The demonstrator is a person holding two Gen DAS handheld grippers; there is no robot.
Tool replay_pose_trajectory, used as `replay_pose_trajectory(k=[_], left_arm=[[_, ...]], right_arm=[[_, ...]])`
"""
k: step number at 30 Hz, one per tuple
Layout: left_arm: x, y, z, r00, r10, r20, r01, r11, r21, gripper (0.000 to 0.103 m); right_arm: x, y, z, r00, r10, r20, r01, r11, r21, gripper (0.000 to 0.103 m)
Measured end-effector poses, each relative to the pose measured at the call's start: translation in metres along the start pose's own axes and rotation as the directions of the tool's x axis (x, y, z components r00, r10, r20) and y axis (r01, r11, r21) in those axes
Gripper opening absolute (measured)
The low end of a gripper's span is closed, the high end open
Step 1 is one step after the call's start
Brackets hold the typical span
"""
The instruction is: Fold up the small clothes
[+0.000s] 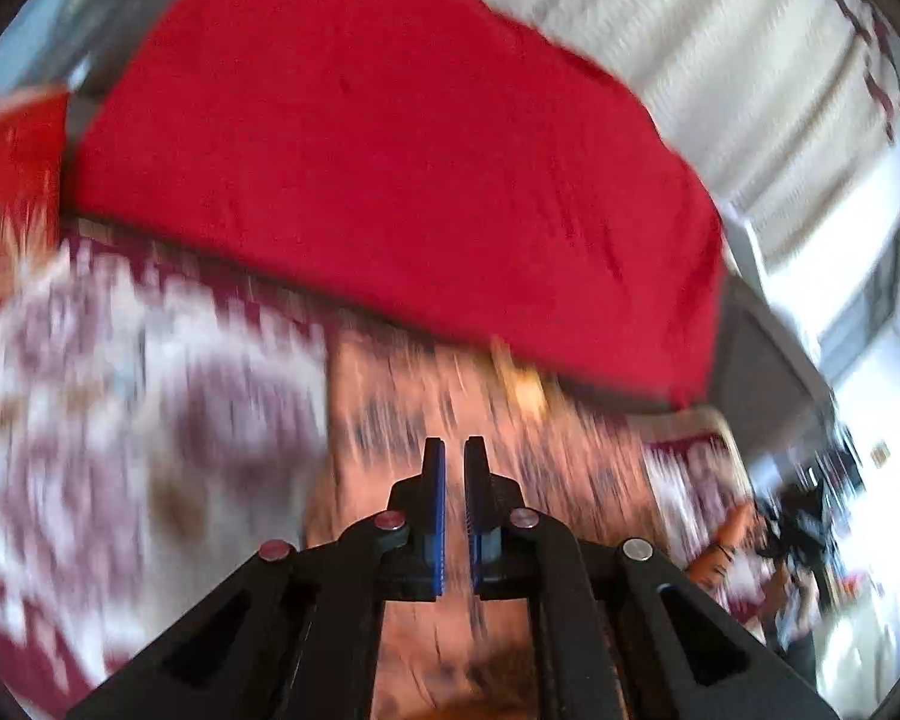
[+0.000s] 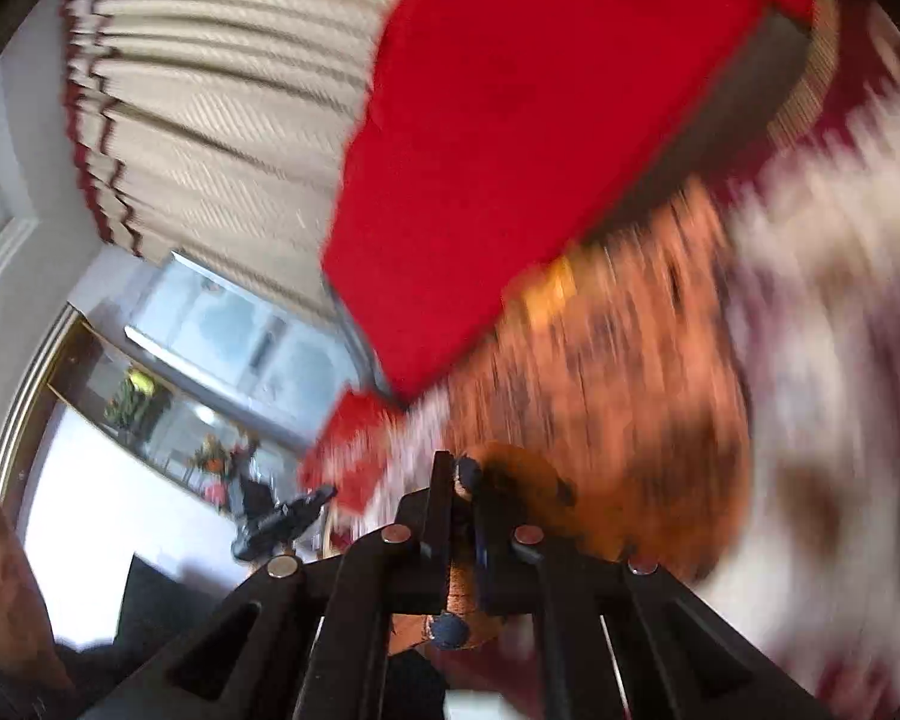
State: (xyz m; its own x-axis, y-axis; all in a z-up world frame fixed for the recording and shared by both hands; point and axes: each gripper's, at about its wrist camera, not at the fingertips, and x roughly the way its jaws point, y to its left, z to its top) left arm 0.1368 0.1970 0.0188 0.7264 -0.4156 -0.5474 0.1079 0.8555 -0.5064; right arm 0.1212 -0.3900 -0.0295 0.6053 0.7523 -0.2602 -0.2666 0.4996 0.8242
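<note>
An orange patterned small garment [image 1: 480,420] lies on a white and maroon patterned cover [image 1: 120,360], blurred by motion. My left gripper [image 1: 455,462] hovers over the garment, its jaws nearly closed with a narrow gap and nothing between them. My right gripper [image 2: 461,474] is shut on an edge of the orange garment [image 2: 600,390], and cloth with dark buttons bunches between its fingers.
A large red cushion [image 1: 390,150] lies just beyond the garment and also shows in the right wrist view [image 2: 510,150]. A cream pleated curtain [image 2: 210,120] hangs behind. A window [image 2: 240,336] and room clutter show at the side.
</note>
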Motion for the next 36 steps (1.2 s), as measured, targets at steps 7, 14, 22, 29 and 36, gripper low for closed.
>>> replay_pose_trajectory(k=[7,14,22,29,36], left_arm=[[0.07,0.048,-0.007,0.994,0.087,-0.072,-0.098,0.981,-0.166,0.026],[-0.006,0.043,-0.093,0.982,0.096,-0.163,-0.106,0.993,-0.054,0.067],[-0.038,0.017,-0.185,0.944,-0.205,-0.257,0.112,0.936,-0.335,0.071],[0.012,0.016,-0.21,0.892,-0.326,-0.313,0.121,0.84,-0.529,0.072],[0.026,0.009,-0.188,0.905,-0.348,-0.244,0.183,0.837,-0.515,0.004]], right_arm=[[0.088,-0.092,0.066,0.987,-0.16,-0.022,0.161,0.968,0.193,0.019],[0.07,-0.108,0.034,0.989,-0.147,0.013,0.141,0.965,0.223,0.076],[0.074,-0.089,0.035,0.981,-0.195,0.021,0.186,0.958,0.218,0.076],[0.066,-0.084,0.029,0.975,-0.22,0.03,0.208,0.951,0.229,0.076],[0.064,-0.081,0.027,0.976,-0.216,0.017,0.208,0.956,0.208,0.076]])
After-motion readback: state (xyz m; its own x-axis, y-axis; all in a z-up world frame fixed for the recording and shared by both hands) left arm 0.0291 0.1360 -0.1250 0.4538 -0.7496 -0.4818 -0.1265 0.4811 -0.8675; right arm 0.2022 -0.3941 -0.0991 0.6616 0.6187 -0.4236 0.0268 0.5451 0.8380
